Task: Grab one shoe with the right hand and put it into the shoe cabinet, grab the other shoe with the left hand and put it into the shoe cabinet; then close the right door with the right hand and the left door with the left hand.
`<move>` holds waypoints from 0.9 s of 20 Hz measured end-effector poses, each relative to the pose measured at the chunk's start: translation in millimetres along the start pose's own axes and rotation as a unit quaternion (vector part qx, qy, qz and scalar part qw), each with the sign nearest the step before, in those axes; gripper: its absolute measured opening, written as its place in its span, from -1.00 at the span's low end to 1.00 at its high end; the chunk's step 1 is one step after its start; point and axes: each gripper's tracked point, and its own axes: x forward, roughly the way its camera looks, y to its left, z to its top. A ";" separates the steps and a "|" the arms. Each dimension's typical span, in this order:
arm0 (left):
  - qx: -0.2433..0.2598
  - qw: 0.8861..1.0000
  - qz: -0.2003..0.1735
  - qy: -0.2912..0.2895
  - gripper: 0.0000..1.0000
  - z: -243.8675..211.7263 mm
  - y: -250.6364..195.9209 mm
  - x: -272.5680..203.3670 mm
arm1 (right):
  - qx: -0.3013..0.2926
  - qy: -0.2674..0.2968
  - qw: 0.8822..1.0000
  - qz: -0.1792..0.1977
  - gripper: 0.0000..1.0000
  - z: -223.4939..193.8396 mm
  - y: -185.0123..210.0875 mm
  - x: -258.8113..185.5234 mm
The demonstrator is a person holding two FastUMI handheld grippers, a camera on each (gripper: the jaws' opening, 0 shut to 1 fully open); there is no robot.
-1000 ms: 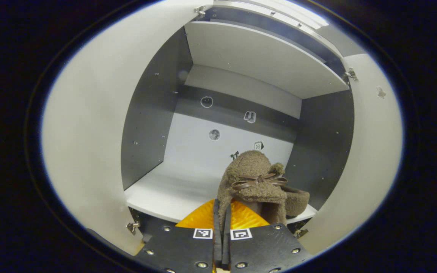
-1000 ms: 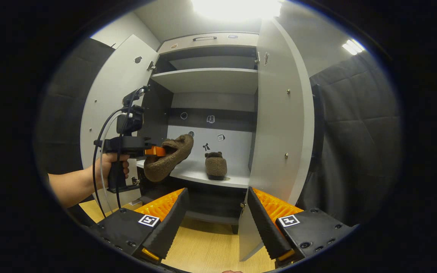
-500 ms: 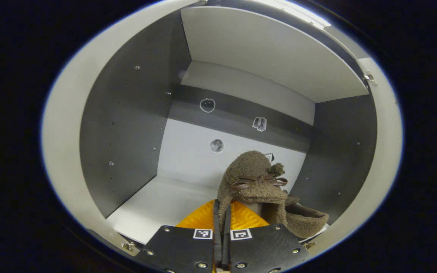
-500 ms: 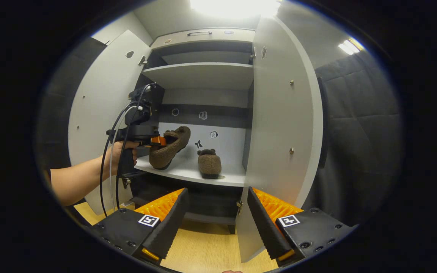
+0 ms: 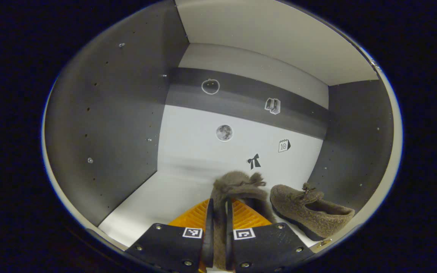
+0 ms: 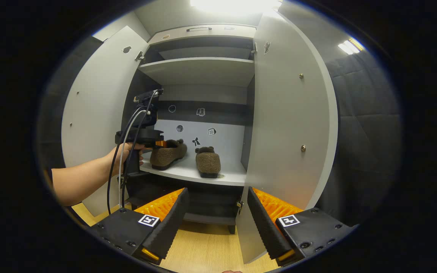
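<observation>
Left gripper view. The left gripper (image 5: 217,227) is now well inside the shoe cabinet (image 5: 101,125), its fingers nearly closed on the heel of the second shoe (image 5: 237,189), which runs straight ahead of the jaws. A second ago that shoe hung toe-up in front of the camera, outside the door line; now it lies low and level. The image of it is blurred, so whether the sole fully bears on the shelf (image 5: 169,197) cannot be confirmed; it appears to. The first shoe (image 5: 309,212) stands on the same shelf just to the right of the gripper, close beside the held shoe, though whether the two touch cannot be told.

Right gripper view. The right gripper (image 6: 218,223) holds nothing, its jaws spread wide, and sits back from the cabinet over the floor (image 6: 207,254). Ahead and to its left, a hand (image 6: 127,151) holds the left gripper (image 6: 161,143) at the shelf edge, with the second shoe (image 6: 169,153) resting flat where earlier it was tilted in the air. The first shoe (image 6: 208,162) sits to its right. The right door (image 6: 290,125) and left door (image 6: 93,113) both stand open; the right door now looms nearer than before.

Assessment: placement of the second shoe is all but complete. Release and withdrawal remain, then both doors.
</observation>
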 end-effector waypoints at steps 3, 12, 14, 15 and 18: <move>0.012 0.999 -0.017 -0.033 -0.09 20.2 -10.8 -10.2 | 0.002 -0.004 1.000 -0.001 0.96 1.9 0.3 -2.7; 0.059 0.995 0.008 -0.085 0.90 46.1 -17.3 -128.7 | 0.016 -0.033 0.999 0.013 0.94 21.8 -18.3 -47.8; 0.071 0.993 0.011 -0.093 0.92 49.5 -20.0 -163.1 | 0.018 -0.038 0.999 0.017 0.94 24.8 -24.7 -60.5; 0.079 0.992 0.012 -0.098 0.93 51.8 -23.5 -181.8 | 0.020 -0.038 0.999 0.020 0.94 24.7 -26.5 -65.6; 0.101 0.989 0.015 -0.107 0.94 50.5 -26.9 -223.1 | 0.026 -0.038 0.999 0.027 0.95 25.5 -35.3 -78.7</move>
